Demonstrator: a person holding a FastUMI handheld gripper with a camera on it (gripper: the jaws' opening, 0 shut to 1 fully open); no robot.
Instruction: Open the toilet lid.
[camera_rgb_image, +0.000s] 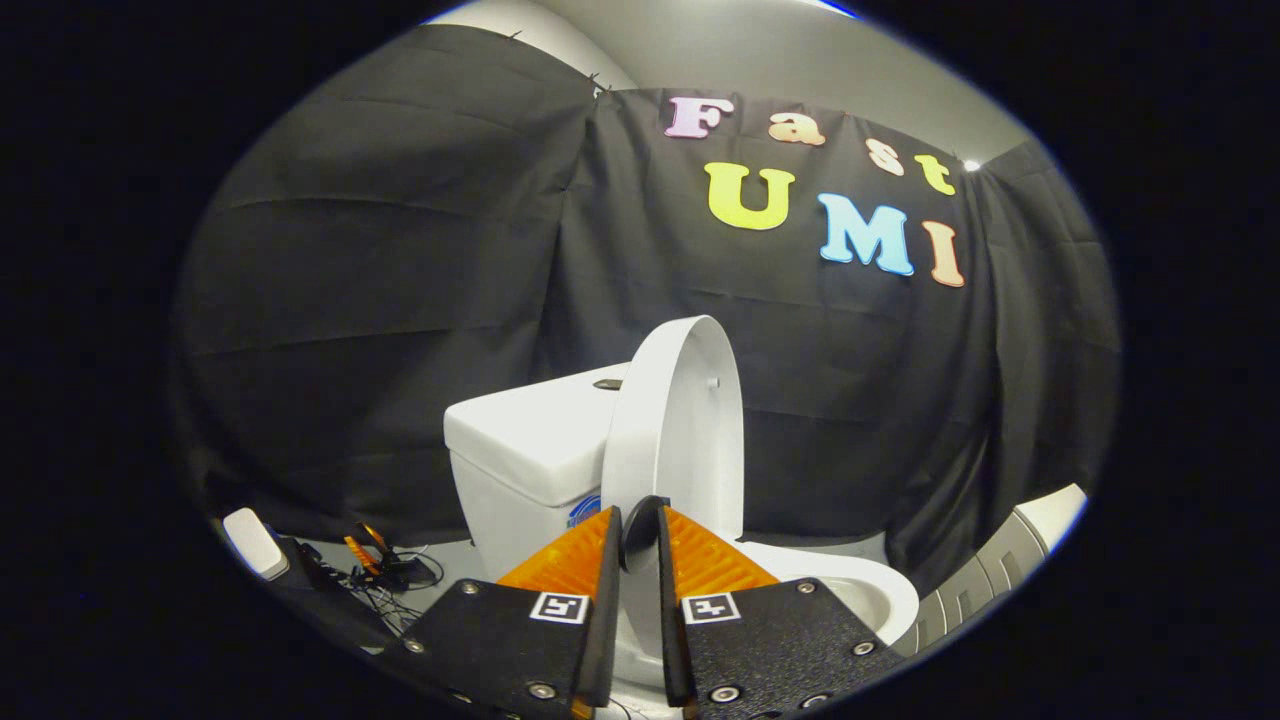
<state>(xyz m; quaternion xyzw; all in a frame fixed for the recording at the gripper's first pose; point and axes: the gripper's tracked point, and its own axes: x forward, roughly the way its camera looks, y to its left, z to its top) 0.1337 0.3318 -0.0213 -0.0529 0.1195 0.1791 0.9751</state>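
Note:
The white toilet lid (680, 420) stands raised, nearly upright, leaning back toward the white tank (530, 440). Its lower front edge runs down between my fingers. My gripper (640, 525) is closed to a narrow gap, and a small dark round tab (645, 515) on the lid's edge sits pinched between the fingertips. The open seat and bowl (870, 590) show just beyond the right finger. A dark flush button (607, 384) lies on top of the tank.
Black cloth walls close in behind and to both sides of the toilet. On the floor left of the tank lie tangled cables and an orange tool (375, 560), plus a white device (255, 543). A white and grey ribbed object (1000, 570) stands at the right.

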